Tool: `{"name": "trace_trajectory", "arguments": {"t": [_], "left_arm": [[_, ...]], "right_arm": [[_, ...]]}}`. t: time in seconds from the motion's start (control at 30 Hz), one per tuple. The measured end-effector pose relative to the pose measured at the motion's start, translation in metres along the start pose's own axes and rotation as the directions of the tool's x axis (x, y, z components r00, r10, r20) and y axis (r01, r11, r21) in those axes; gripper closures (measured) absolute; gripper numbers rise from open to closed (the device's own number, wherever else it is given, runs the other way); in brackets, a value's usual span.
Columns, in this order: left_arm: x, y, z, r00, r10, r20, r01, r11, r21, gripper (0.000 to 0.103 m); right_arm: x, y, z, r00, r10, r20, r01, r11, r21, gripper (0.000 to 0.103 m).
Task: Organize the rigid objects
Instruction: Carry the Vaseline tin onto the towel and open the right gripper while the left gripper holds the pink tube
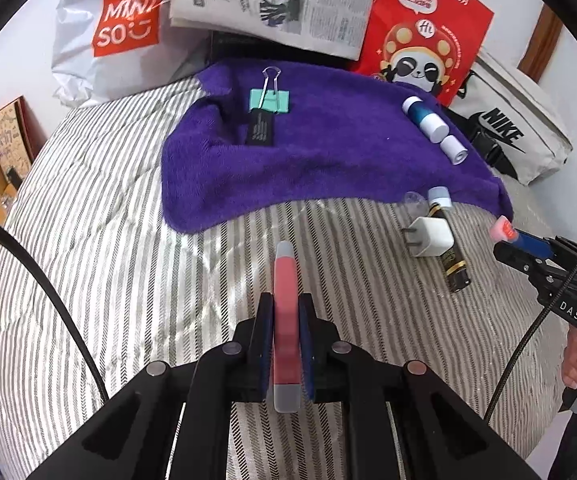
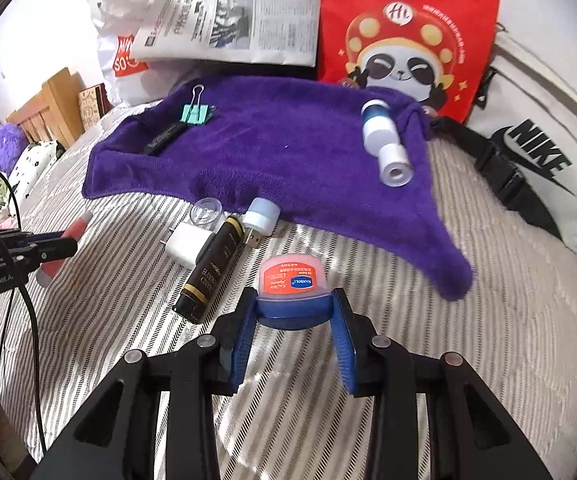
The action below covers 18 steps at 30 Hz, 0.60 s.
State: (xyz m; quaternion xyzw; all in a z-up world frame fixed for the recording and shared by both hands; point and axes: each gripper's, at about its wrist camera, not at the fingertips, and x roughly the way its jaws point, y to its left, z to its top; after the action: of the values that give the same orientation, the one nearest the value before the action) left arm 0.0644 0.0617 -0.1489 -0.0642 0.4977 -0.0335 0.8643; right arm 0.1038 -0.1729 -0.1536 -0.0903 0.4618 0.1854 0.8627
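Observation:
My left gripper (image 1: 286, 300) is shut on a pink tube (image 1: 286, 280) with grey ends, held above the striped bedspread (image 1: 128, 260). My right gripper (image 2: 294, 294) is shut on a small pink jar (image 2: 290, 276) with a blue lid; it hangs over the bed near the purple towel (image 2: 268, 152). On the towel lie a teal binder clip (image 2: 196, 114), a black tag (image 2: 164, 138), a blue-and-white bottle (image 2: 376, 124) and a white roll (image 2: 395, 166). The left gripper (image 2: 60, 246) shows at the far left of the right wrist view.
Beside the towel's front edge lie a white charger (image 2: 186, 246), a black-and-gold tube (image 2: 212, 272), a light-blue capped USB stick (image 2: 262, 218) and a clear cap (image 2: 206, 212). A newspaper (image 2: 240, 12), red panda bag (image 2: 404, 32), Nike bag (image 2: 536, 152) and white shopping bag (image 1: 104, 40) line the back.

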Motion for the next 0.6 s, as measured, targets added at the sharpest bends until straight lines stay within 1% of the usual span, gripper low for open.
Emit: {"name": "trace_trajectory", "arguments": {"t": [0.1,0.23,0.43,0.6], "left_arm": [[-0.003,-0.001,0.006,1.000,0.000,0.011,0.000,1.000,0.004,0.091],[-0.008,0.000,0.012,0.999,-0.040,0.033,0.040,0.999,-0.004,0.091],[-0.015,0.001,0.020,0.997,-0.055,0.061,0.055,0.998,-0.004,0.091],[-0.018,0.004,0.029,0.995,-0.069,0.076,0.070,0.997,-0.013,0.091]], "right_arm": [[-0.009,-0.003,0.000,1.000,-0.012,0.012,0.012,1.000,0.003,0.067],[-0.015,-0.009,0.001,1.000,-0.016,0.023,0.015,1.000,0.022,0.067],[-0.021,-0.020,0.004,1.000,0.000,0.029,-0.002,0.998,0.068,0.066],[-0.023,-0.026,0.008,0.999,0.002,0.032,-0.004,0.997,0.082,0.066]]}}
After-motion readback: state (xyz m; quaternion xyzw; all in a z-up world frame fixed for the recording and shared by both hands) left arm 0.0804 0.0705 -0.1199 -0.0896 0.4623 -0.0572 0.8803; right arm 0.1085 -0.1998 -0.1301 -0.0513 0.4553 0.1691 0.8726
